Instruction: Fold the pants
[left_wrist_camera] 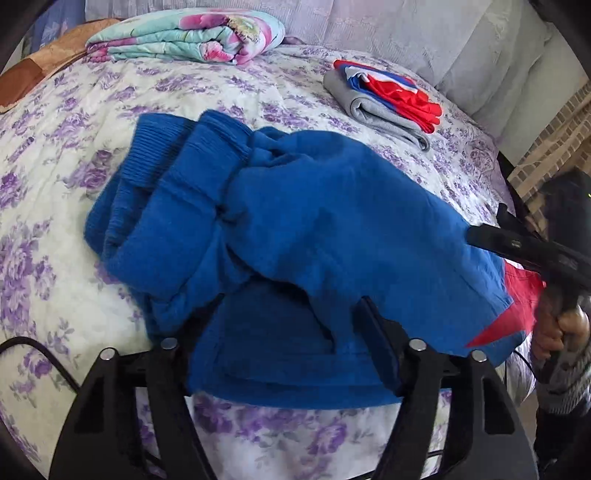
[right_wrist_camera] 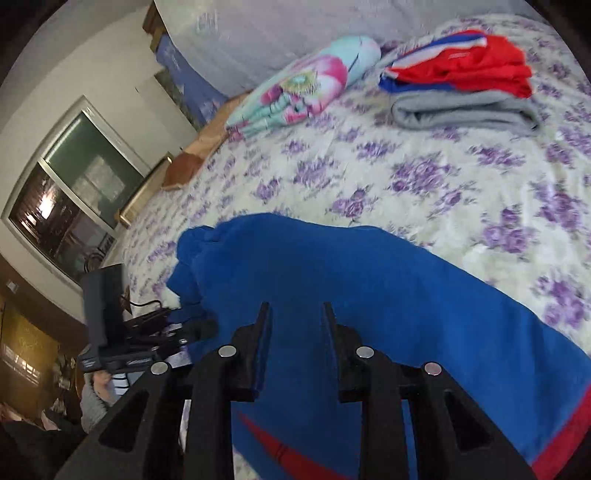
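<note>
Pants: 1 pair of blue pants [left_wrist_camera: 295,236] lying crumpled across the near part of the bed, ribbed cuffs toward the far left in the left wrist view, red trim [left_wrist_camera: 517,306] at the near right end.
Folded stack: 1 pile [right_wrist_camera: 461,85] well apart from the pants, toward the headboard side; a grey garment [right_wrist_camera: 465,110] at the bottom, red, white and blue clothing on top.
Quilt roll: 1 folded floral quilt [left_wrist_camera: 188,35], aqua and pink, at the far edge of the bed.
Grippers: 2.
Left gripper [left_wrist_camera: 291,314]: jaws apart, a fold of the blue fabric lying between them; the left finger is buried under the cloth, so whether the pads press on it I cannot tell.
Right gripper [right_wrist_camera: 297,314]: jaws narrowly apart over the blue cloth, nothing clamped between the tips.
Hands: 1 hand [left_wrist_camera: 561,328] in view, at the right edge of the left wrist view, on the right gripper's handle.
Hard to make out: the right wrist view is blurred; how many layers the pants form is unclear; the stack's top garments cannot be counted.
Surface: 1 bedspread [left_wrist_camera: 74,122], cream with purple flowers.
Room: pale pillows [left_wrist_camera: 406,26] behind, a brick wall [left_wrist_camera: 561,140] at right, 1 window [right_wrist_camera: 74,192] and white wall at left.
</note>
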Available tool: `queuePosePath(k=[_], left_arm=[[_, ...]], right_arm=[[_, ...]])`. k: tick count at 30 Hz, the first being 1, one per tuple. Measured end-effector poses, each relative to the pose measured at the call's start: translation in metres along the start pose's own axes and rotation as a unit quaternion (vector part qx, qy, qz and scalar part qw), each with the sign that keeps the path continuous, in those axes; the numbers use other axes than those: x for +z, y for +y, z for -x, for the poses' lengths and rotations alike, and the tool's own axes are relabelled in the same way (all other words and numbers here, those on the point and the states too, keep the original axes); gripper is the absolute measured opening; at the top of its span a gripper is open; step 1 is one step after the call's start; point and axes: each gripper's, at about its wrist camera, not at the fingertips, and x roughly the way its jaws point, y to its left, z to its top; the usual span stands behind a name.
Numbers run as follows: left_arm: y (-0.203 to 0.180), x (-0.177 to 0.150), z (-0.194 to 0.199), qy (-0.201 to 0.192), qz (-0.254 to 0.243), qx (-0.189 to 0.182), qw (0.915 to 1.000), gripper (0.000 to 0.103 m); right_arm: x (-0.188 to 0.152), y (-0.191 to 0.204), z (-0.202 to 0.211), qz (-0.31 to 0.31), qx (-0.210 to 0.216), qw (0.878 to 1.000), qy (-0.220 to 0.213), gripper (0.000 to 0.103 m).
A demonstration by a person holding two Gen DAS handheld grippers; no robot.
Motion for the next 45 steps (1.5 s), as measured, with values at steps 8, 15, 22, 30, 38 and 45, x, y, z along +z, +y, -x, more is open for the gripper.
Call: queuePosePath(k=[8, 15, 22, 30, 38, 45], left_arm=[[0.01, -0.001, 0.031, -0.012, 0.016, -0.013, 0.9997, 0.064], [-0.011, 0.012, 0.021, -0.025, -0.015, 0.007, 0.9995, 0.08], [-0.017, -0.002, 0.0, 0.001, -0.05, 0.056, 0.9972, 0.081], [-0.017, -0.008, -0.003, -0.001, -0.05, 0.056, 0.9971, 0.087], [-0.018, -0.008, -0.001, 0.006, -0.05, 0.057, 0.9971, 0.087], [-0.013, -0.012, 0.007, 0.011, -0.04, 0.047, 0.998, 0.087]], right_arm=[[0.036, -0.042, -0.009, -0.037, -0.025, 0.999, -0.012, 0.006], [0.072, -0.054, -0.036, -0.041, -0.024, 0.997, 0.056, 0.034], [0.06, -0.034, -0.064, 0.031, -0.079, 0.995, 0.061, 0.012], [0.07, -0.033, -0.067, 0.071, -0.154, 0.985, 0.044, 0.003], [0.052, 0.005, -0.066, 0.123, -0.15, 0.98, 0.051, 0.003], [0.063, -0.002, -0.052, 0.066, -0.109, 0.992, -0.005, 0.023]])
